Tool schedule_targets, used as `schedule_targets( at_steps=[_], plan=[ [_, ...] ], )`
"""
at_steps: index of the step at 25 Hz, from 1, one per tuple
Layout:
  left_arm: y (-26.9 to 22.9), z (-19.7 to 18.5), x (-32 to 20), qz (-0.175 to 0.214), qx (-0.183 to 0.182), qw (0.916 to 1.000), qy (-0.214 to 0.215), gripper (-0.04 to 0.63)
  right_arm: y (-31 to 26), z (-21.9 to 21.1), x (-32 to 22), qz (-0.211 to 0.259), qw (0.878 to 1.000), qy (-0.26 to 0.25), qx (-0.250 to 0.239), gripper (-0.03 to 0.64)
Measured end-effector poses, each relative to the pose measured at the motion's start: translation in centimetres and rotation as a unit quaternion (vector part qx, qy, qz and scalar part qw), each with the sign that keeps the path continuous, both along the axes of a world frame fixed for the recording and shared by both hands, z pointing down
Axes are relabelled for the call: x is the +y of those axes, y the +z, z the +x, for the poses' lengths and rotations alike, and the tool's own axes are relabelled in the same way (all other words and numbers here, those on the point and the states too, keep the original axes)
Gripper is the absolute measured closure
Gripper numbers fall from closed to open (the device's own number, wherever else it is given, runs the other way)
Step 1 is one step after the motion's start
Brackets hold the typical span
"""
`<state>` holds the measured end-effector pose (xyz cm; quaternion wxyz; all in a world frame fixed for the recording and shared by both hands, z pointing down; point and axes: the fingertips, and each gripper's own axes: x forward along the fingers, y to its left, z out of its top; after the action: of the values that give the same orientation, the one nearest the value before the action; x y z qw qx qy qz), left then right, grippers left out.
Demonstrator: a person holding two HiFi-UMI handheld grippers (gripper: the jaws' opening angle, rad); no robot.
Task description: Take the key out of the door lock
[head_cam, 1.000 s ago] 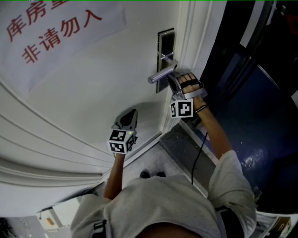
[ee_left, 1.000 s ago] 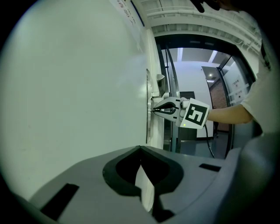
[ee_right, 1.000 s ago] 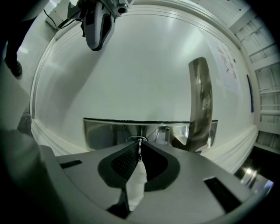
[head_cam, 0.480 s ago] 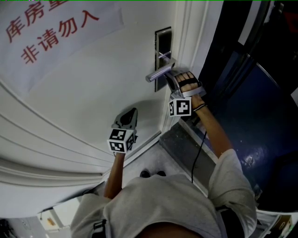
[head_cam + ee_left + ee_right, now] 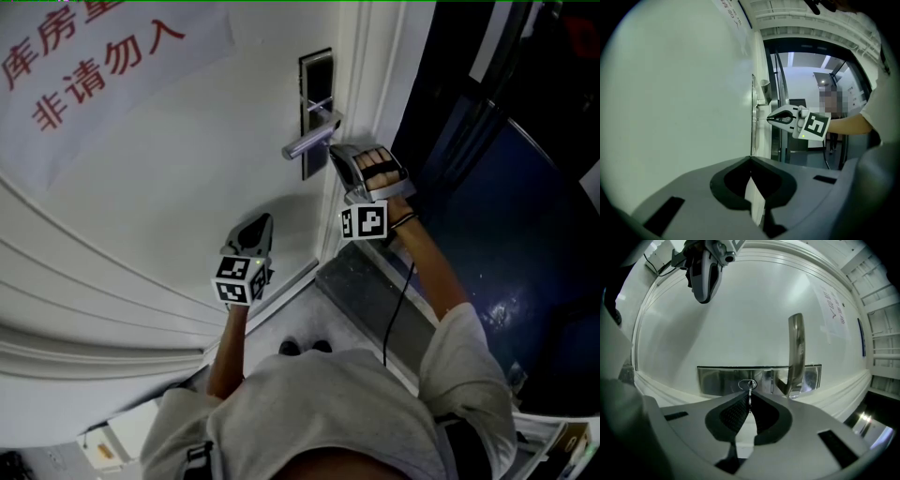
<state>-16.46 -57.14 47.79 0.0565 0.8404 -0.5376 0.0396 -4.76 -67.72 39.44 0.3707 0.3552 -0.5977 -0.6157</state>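
White door fills our view, its steel lock plate carrying the lever handle beside the keyhole. Our left hand-held gripper hovers lower down near the panel, jaws together on nothing. Our right hand-held gripper is clamped on the key, which sits in the lock. We judge the grip made; next we need a straight pull back, level, so the blade does not bind.

The key is showing only as a thin sliver (its blade seemingly sitting inside the lock); the red-lettered sign is running off the head view's upper-left edge.
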Motion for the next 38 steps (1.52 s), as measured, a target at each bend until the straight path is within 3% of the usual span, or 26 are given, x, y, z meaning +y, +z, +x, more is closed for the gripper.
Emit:
schedule_targets(
  at_steps=[3, 7, 12, 16, 21, 23, 31, 35, 38],
  plan=[
    [0.4, 0.0, 0.1, -0.007, 0.003, 1.0000, 0.000, 0.577, 0.1, 0.7, 0.4, -0.014, 1.000, 0.005, -0.021, 0.586],
    [0.4, 0.2, 0.1, -0.006, 0.003, 1.0000, 0.002, 0.577, 0.2, 1.6, 1.0, -0.055, 0.994, 0.012, -0.089, 0.586],
    [0.1, 0.3, -0.2, -0.002, 0.000, 1.0000, 0.005, 0.577, 0.2, 2.8, 1.8, -0.126, 0.969, 0.018, -0.212, 0.586],
    [-0.1, 0.5, -0.4, 0.002, -0.002, 1.0000, 0.008, 0.577, 0.3, 4.1, 2.6, -0.186, 0.929, 0.023, -0.319, 0.586],
    [-0.2, 0.6, -0.7, 0.006, -0.003, 0.9999, 0.012, 0.577, 1.2, 5.8, 3.6, -0.263, 0.850, 0.018, -0.457, 0.586],
    [-0.1, 0.7, -0.8, 0.005, -0.002, 0.9999, 0.014, 0.577, 1.6, 6.4, 4.1, -0.276, 0.827, 0.019, -0.490, 0.586],
    [0.5, 1.0, -1.0, -0.001, 0.006, 0.9999, 0.015, 0.577, 4.4, 10.2, 7.0, -0.278, 0.759, 0.048, -0.586, 0.586],
    [0.8, 0.8, -1.0, -0.003, 0.006, 0.9999, 0.013, 0.577, 6.3, 11.6, 8.5, -0.282, 0.741, 0.068, -0.606, 0.586],
    [1.0, 0.7, -1.0, -0.007, 0.009, 0.9999, 0.011, 0.577, 7.2, 12.5, 9.3, -0.284, 0.733, 0.082, -0.613, 0.586]
  ],
)
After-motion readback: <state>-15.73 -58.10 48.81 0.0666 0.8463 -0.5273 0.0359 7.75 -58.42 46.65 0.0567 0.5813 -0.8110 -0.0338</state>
